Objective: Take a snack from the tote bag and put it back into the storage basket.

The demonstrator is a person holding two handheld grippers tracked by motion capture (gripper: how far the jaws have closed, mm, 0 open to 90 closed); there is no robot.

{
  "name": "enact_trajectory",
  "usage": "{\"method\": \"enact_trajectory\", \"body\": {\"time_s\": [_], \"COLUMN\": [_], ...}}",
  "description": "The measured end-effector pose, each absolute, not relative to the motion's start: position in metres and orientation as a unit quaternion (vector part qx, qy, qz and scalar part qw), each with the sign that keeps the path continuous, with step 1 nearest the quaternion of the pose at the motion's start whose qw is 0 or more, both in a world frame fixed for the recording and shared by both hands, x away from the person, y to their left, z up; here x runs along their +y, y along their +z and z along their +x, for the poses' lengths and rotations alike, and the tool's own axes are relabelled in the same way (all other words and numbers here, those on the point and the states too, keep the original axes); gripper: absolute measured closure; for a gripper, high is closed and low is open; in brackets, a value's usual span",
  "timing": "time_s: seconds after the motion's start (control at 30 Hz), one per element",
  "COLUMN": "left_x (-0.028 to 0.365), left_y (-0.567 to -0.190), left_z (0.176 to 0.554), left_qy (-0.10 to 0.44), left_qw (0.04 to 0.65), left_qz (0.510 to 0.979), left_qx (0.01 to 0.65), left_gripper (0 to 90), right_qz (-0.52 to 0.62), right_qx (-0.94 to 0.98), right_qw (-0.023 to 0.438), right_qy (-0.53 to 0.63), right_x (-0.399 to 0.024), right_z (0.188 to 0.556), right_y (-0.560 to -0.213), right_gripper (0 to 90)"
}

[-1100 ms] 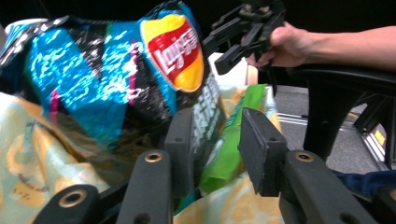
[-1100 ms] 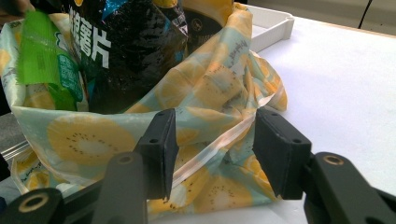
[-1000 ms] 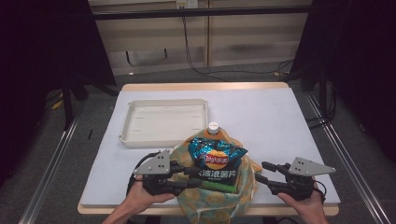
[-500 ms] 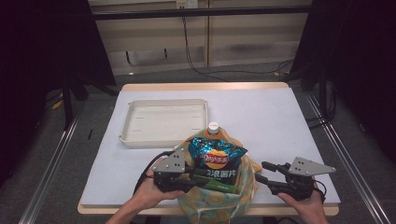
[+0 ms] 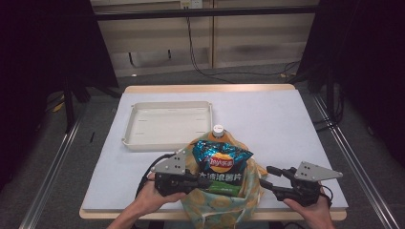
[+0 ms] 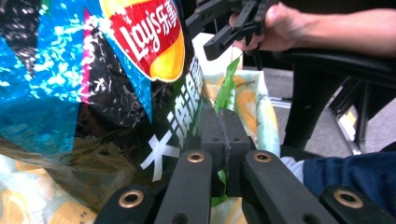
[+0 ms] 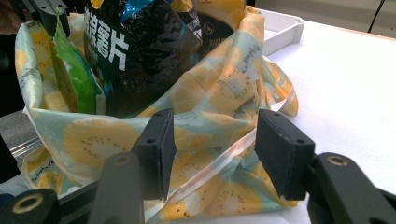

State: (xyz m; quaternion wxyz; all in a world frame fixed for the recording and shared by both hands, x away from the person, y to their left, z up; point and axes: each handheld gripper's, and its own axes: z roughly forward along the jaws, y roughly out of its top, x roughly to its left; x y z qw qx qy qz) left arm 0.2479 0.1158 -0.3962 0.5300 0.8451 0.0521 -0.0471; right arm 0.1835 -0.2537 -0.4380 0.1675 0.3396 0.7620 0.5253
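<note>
The big white desk (image 5: 286, 124) holds a pale, empty plastic tray (image 5: 168, 123) just behind a soft cloth bag with yellow fruit prints (image 5: 224, 205). The bag sits at the desk's near edge. Inside it stands a shiny blue and black chip bag (image 5: 220, 164), with a white-capped bottle (image 5: 218, 129) behind it. The left tool (image 6: 223, 135) is closed tight on the cloth bag's rim. The right tool (image 7: 212, 149) is wide open, holding nothing, just in front of the cloth bag. I think one pinched side could tip the bag, and the chips could spill.
</note>
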Motion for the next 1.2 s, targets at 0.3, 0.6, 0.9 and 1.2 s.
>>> {"method": "enact_trajectory", "body": {"time_s": [0.3, 0.6, 0.9, 1.2], "left_x": [0.118, 0.12, 0.126, 0.121], "left_y": [-0.391, -0.39, -0.38, -0.365], "left_z": [0.248, 0.245, 0.247, 0.25], "left_qy": [-0.054, -0.051, -0.048, -0.035], "left_qw": [0.546, 0.553, 0.57, 0.584], "left_qz": [0.835, 0.83, 0.818, 0.808], "left_qx": [0.052, 0.055, 0.062, 0.064], "left_gripper": [90.0, 90.0, 90.0, 90.0], "right_qz": [0.34, 0.346, 0.353, 0.36], "right_qx": [0.749, 0.742, 0.733, 0.729], "right_qw": [0.168, 0.182, 0.191, 0.175], "right_qy": [0.543, 0.544, 0.55, 0.556], "right_x": [-0.256, -0.255, -0.256, -0.26], "right_z": [0.182, 0.182, 0.183, 0.184], "right_y": [-0.435, -0.436, -0.436, -0.437], "right_gripper": [34.0, 25.2, 19.5, 13.5]}}
